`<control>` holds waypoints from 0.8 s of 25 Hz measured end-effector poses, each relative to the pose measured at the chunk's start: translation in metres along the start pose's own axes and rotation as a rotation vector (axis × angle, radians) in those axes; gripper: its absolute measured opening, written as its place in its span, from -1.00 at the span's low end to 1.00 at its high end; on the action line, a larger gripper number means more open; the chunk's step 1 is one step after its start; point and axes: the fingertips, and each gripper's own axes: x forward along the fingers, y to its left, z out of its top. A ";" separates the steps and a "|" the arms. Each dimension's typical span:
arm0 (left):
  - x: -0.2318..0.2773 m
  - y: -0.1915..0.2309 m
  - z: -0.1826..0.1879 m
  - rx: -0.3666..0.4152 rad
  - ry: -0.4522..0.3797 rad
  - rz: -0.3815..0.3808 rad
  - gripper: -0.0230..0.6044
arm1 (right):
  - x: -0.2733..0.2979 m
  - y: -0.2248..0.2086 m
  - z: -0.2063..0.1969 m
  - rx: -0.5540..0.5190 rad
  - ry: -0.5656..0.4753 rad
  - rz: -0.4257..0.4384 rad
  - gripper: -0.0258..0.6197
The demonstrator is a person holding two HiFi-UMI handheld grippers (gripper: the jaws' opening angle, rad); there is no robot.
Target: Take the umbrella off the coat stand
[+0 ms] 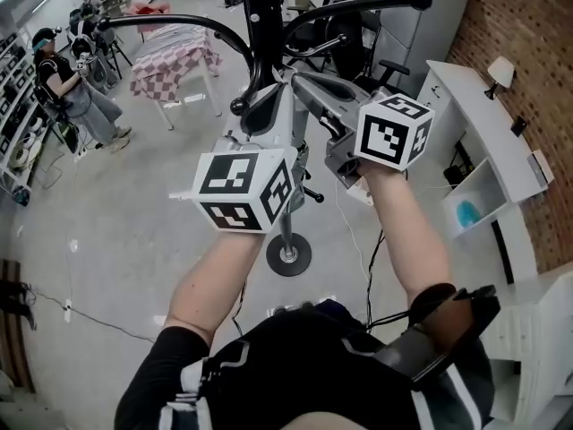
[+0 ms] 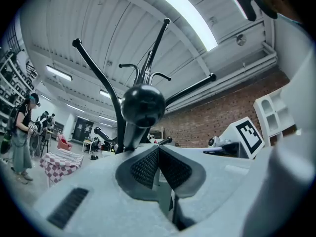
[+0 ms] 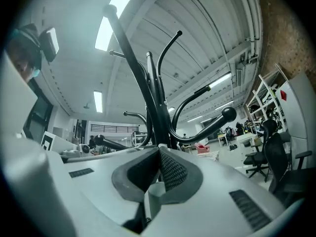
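Here, in the head view, the left gripper [image 1: 264, 115] and the right gripper [image 1: 309, 86] are pointing at the black coat stand [image 1: 262, 16], close to it. In the left gripper view, the jaws are pressing together on nothing, under a round hook knob [image 2: 143, 105]. In the right gripper view, the jaws are squeezing together too, empty. I cannot tell where the umbrella is.

light: bright, from ceiling strips [image 2: 182, 14] | edges: fisheye bend, dark vignette | foreground: soft focus
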 end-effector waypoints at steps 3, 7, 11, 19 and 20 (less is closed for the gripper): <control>-0.001 -0.002 0.003 -0.010 -0.007 0.015 -0.89 | 0.001 0.002 0.003 0.010 -0.010 0.001 -0.89; 0.001 -0.011 0.001 -0.011 -0.016 0.052 -0.89 | -0.006 0.003 0.004 0.005 -0.011 0.040 -0.89; 0.004 -0.014 0.000 -0.012 -0.019 0.104 -0.89 | -0.010 0.002 0.005 -0.009 0.006 0.090 -0.89; 0.007 -0.016 0.015 0.031 -0.037 0.183 -0.89 | -0.006 0.006 0.019 0.003 -0.019 0.191 -0.89; 0.007 -0.016 0.017 0.030 -0.037 0.187 -0.89 | -0.006 0.007 0.021 0.001 -0.016 0.197 -0.89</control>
